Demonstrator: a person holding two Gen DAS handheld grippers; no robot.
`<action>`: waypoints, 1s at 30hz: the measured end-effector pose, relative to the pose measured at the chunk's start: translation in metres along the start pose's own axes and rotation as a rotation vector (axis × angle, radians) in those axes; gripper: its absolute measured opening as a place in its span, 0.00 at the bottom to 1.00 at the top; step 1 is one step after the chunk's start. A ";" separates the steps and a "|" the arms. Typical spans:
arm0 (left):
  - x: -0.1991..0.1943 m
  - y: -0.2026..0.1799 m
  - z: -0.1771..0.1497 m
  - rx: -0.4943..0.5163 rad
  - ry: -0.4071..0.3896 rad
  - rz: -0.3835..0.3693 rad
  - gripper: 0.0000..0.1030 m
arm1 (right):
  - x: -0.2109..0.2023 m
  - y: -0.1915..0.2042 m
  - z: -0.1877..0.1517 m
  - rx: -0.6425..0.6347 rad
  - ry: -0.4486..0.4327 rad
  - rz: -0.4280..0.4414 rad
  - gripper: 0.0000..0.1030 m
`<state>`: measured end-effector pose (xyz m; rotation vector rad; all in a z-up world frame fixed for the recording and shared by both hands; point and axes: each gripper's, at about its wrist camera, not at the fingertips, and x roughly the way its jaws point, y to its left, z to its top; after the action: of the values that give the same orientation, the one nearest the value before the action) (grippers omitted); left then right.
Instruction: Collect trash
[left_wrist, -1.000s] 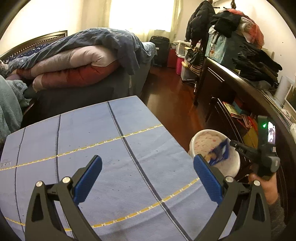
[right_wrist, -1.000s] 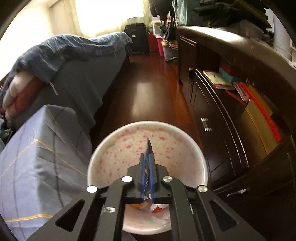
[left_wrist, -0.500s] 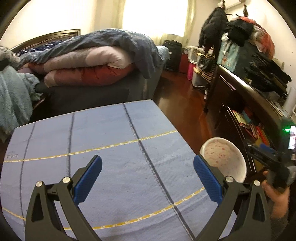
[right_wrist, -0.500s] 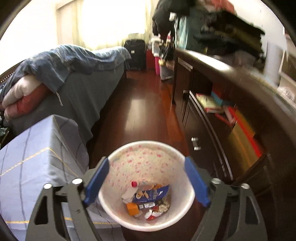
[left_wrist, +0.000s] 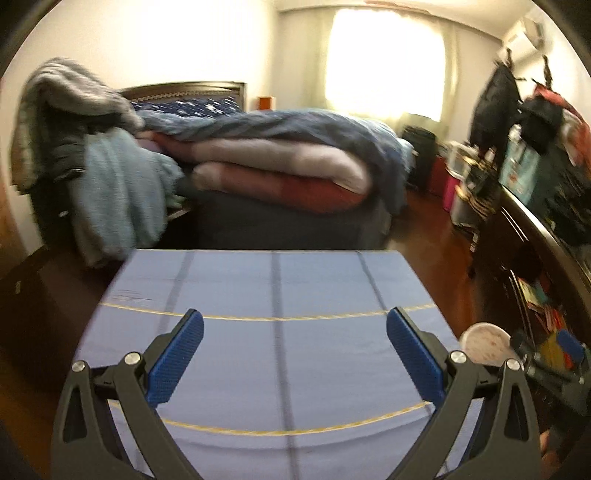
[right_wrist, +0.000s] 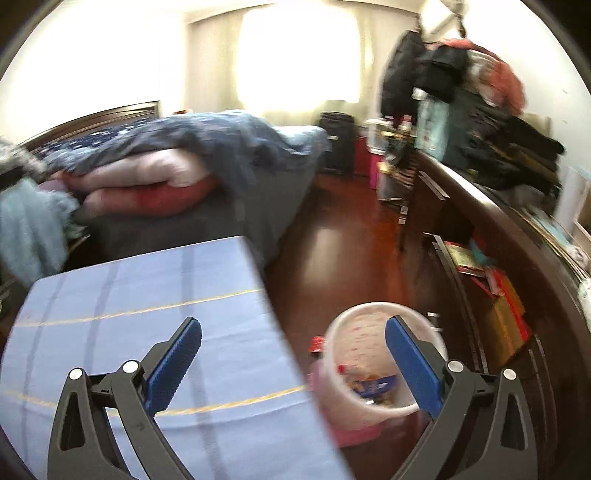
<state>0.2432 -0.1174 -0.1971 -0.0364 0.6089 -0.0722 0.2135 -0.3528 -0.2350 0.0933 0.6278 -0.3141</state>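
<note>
The blue-covered surface (right_wrist: 140, 332) lies bare beneath both sets of spread, empty jaws. The bin (right_wrist: 373, 362) stands on the floor under the right gripper (right_wrist: 293, 363), whose jaws have just been opening; its wrappers (right_wrist: 373, 386) look light, crumpled, best pinched by an edge. The left gripper (left_wrist: 295, 356) holds nothing.

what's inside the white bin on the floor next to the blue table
The white bin holds a blue wrapper among small mixed scraps, blurred. The right gripper's finger covers the bin's right side, and its near wall hides the bottom.
</note>
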 end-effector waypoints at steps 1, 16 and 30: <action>-0.010 0.009 0.001 -0.004 -0.015 0.016 0.96 | -0.007 0.011 -0.002 -0.013 0.000 0.017 0.96; -0.161 0.108 -0.003 -0.121 -0.165 0.135 0.97 | -0.142 0.113 -0.022 -0.137 -0.110 0.274 0.96; -0.232 0.101 -0.002 -0.093 -0.252 0.091 0.97 | -0.209 0.115 -0.014 -0.154 -0.240 0.265 0.96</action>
<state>0.0583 0.0017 -0.0717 -0.1063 0.3609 0.0486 0.0829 -0.1870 -0.1239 -0.0092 0.3939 -0.0185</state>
